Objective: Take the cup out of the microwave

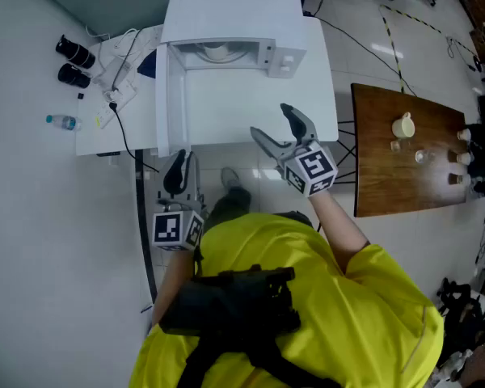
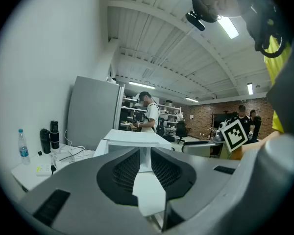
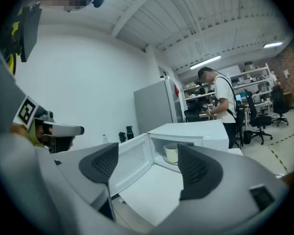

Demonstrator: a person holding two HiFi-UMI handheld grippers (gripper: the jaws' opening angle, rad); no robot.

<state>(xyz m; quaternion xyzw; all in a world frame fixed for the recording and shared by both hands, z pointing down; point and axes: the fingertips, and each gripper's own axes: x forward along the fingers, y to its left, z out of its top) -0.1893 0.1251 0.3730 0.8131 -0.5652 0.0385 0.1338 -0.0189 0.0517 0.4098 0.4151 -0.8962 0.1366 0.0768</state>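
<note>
The white microwave (image 1: 230, 10) stands at the back of a white table (image 1: 250, 103), its door (image 1: 171, 95) swung open to the left. A cream cup (image 1: 217, 52) sits inside the cavity and also shows in the right gripper view (image 3: 172, 153). My right gripper (image 1: 270, 120) hovers over the table in front of the opening, open and empty, well short of the cup, with its jaws (image 3: 148, 163) aimed at the cavity. My left gripper (image 1: 176, 172) hangs at the table's front edge below the door, its jaws (image 2: 144, 153) a narrow gap apart and empty.
Two black bottles (image 1: 74, 63), a water bottle (image 1: 63, 122) and cables (image 1: 117, 71) lie left of the microwave. A wooden table (image 1: 380, 176) with small cups stands at the right. A person (image 3: 220, 99) stands behind the microwave, next to a grey cabinet (image 3: 154, 109).
</note>
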